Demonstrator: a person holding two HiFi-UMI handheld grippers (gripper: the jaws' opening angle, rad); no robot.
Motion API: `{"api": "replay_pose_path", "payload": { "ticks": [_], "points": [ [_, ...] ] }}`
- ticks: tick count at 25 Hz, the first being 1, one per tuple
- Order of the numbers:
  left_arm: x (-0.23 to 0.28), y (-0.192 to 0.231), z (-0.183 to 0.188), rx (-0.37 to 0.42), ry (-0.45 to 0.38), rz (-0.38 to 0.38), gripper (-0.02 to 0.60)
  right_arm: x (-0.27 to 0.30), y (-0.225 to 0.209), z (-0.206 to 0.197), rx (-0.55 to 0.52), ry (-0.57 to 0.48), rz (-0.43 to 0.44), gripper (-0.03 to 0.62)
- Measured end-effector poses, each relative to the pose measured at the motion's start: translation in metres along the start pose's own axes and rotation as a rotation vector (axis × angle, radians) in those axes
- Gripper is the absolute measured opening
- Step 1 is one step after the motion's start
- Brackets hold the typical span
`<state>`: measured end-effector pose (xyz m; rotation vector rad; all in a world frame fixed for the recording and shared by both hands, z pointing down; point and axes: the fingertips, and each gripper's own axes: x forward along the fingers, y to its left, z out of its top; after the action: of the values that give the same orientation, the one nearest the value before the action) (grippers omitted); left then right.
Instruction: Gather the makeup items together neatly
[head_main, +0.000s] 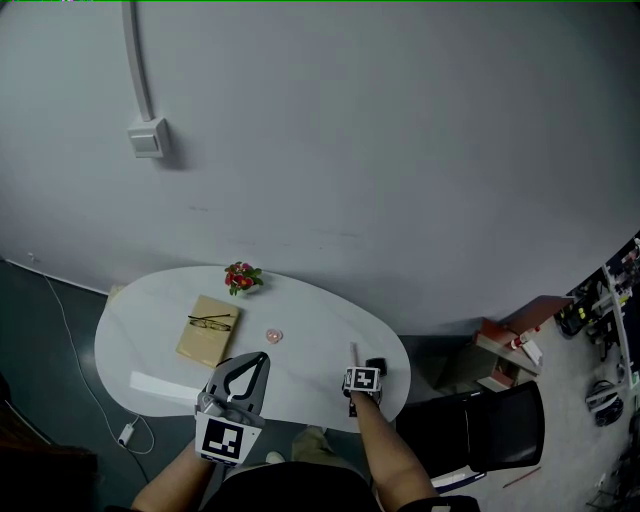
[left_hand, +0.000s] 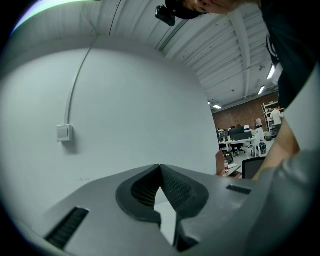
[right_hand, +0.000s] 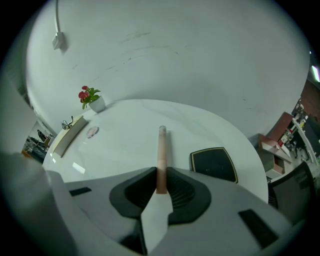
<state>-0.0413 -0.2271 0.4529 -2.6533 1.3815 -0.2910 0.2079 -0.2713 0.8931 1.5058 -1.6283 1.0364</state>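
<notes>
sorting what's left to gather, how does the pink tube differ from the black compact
Shape: the pink tube is long, thin and round; the black compact is flat and squarish. Colour: the tube is pale pink with a clear tip, the compact black with a pale edge line. State: the tube is clamped in the right hand-held gripper, while the compact lies flat on the white table. Both are at the table's right end.

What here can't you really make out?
- Pink round item: too small in the head view to identify.
- Black case: partly hidden behind the right gripper in the head view.
- Table: almost wholly hidden by the left gripper's own body in the left gripper view.
</notes>
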Motion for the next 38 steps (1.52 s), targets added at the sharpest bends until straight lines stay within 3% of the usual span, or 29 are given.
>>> {"api": "replay_pose_path", "payload": {
  "ticks": [8, 14, 38],
  "points": [
    [-0.004, -0.011, -0.012, 0.01, 0.052, -0.003, 0.017, 0.004, -0.009, -0.005, 0.032, -0.003, 0.008, 0.081],
    [-0.008, -0.012, -0.014, 0.014, 0.067, 0.013, 0.017, 0.004, -0.006, -0.007, 0.019, -0.009, 0.027, 0.124],
    [-0.016, -0.02, -0.004, -0.015, 0.019, 0.032, 0.017, -0.008, -0.001, -0.004, -0.046, -0.042, 0.034, 0.152]
  ]
}}
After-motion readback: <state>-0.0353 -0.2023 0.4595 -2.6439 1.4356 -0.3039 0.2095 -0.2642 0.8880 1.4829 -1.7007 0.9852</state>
